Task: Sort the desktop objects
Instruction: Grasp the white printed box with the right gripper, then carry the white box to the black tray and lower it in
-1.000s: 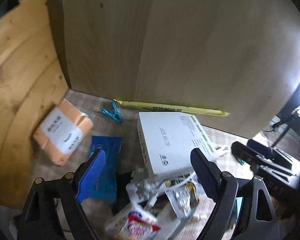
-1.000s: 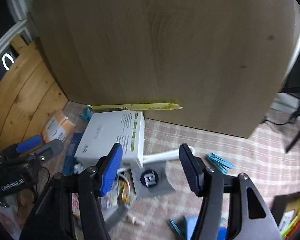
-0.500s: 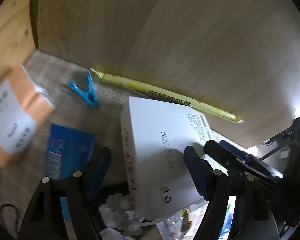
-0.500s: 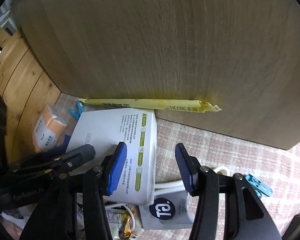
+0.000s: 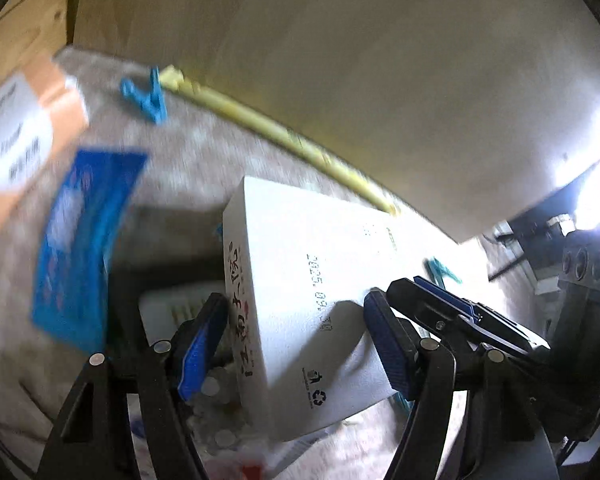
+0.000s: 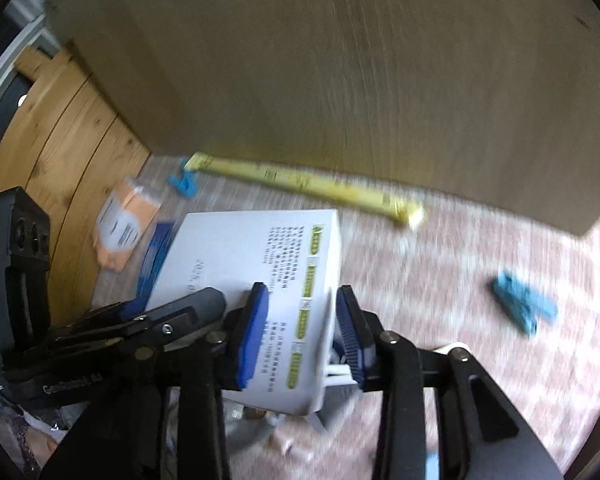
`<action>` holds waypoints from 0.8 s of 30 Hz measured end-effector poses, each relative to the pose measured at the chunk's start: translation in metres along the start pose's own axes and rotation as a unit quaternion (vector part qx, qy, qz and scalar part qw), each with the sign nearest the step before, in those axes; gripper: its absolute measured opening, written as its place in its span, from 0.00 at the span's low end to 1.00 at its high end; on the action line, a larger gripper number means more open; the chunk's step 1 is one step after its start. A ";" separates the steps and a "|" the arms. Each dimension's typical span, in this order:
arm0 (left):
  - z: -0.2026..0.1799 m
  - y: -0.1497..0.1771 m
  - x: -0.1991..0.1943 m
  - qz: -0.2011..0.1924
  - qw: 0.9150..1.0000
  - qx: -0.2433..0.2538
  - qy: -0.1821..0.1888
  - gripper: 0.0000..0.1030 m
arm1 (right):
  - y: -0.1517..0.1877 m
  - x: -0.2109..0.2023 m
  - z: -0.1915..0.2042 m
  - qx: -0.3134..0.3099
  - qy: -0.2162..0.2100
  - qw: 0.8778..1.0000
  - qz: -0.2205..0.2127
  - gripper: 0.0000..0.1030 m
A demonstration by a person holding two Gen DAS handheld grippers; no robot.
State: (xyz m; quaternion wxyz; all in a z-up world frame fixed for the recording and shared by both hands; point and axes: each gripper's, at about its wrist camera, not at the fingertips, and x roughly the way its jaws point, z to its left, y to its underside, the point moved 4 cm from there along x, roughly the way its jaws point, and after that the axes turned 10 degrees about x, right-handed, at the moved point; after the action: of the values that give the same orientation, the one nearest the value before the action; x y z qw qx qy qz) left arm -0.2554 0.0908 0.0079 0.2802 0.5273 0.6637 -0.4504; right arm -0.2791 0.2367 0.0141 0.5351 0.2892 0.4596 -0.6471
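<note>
A white box [image 5: 300,300] with printed text lies on a pile of small items on the checked cloth. My left gripper [image 5: 296,344] straddles its near left corner, jaws open, one pad on each side. In the right wrist view the same white box [image 6: 260,264] has its right edge between the pads of my right gripper [image 6: 300,336], which are narrowed close to the box; contact is unclear. The left gripper's body [image 6: 100,328] shows at the left of that view, and the right gripper [image 5: 460,316] shows at the right of the left wrist view.
A long yellow packet [image 5: 268,124] lies along the wooden panel. An orange pack [image 5: 16,140], a blue packet [image 5: 80,248] and a blue clip [image 5: 148,92] lie to the left. Another blue clip [image 6: 524,304] lies to the right. Small wrappers sit under the box.
Both grippers have moved forward and down onto the white box. The right gripper's jaws have narrowed around the box's right edge.
</note>
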 end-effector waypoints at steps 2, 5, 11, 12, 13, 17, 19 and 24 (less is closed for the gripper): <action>-0.011 0.018 0.000 0.009 1.000 0.003 0.003 0.66 | 0.017 -0.009 -0.008 0.001 0.001 1.000 0.001 0.33; -0.035 0.042 -0.006 0.015 0.999 0.029 0.003 0.66 | 0.041 -0.034 -0.024 0.003 0.001 1.000 0.001 0.33; -0.087 0.100 -0.004 0.026 0.994 0.103 -0.019 0.63 | 0.094 -0.057 -0.056 0.041 -0.002 0.999 0.013 0.34; -0.091 0.104 -0.002 0.023 0.992 0.121 -0.028 0.63 | 0.106 -0.062 -0.065 0.048 -0.002 0.999 0.017 0.34; -0.094 0.111 0.008 0.035 0.990 0.136 -0.031 0.63 | 0.115 -0.066 -0.072 0.054 0.001 0.998 0.020 0.34; -0.119 0.149 0.005 0.060 0.985 0.162 -0.011 0.63 | 0.149 -0.084 -0.093 0.057 0.026 0.998 0.011 0.34; -0.127 0.161 0.010 0.064 0.983 0.173 -0.004 0.64 | 0.167 -0.094 -0.101 0.053 0.035 0.998 0.007 0.34; -0.142 0.177 0.001 0.030 0.981 0.187 -0.051 0.63 | 0.195 -0.116 -0.106 0.027 0.064 0.997 -0.020 0.34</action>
State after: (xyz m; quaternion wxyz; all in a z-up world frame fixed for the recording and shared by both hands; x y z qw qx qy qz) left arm -0.0722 0.2246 0.0150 0.2237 0.5659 0.5366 -0.5846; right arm -0.0747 0.3813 0.0157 0.4832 0.3351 0.4816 -0.6499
